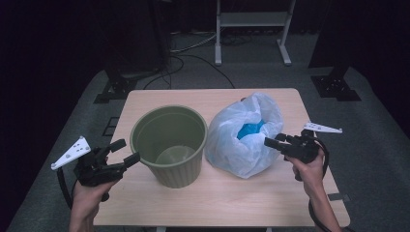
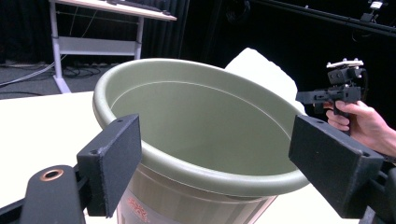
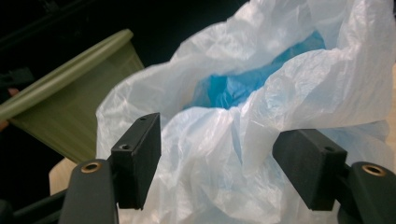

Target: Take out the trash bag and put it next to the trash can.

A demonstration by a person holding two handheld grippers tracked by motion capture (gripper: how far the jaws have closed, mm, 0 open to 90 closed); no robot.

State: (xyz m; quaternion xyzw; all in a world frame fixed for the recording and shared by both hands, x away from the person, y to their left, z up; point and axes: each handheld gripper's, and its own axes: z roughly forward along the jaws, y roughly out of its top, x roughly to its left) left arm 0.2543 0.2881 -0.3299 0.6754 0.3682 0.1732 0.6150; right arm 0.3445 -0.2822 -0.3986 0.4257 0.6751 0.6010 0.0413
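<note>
Now | ribbed green plastic bin (image 1: pixel 170 145) | crinkled translucent white bag (image 1: pixel 246 137), blue inside

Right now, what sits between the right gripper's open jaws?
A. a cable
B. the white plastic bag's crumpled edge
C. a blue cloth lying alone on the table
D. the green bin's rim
B: in the right gripper view, the white plastic bag bulges between the spread jaws of the right gripper, beside the green bin.

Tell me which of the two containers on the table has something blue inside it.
The white plastic bag, right of the green bin. Blue material shows through its open mouth, while the bin's inside looks bare down to its floor.
</note>
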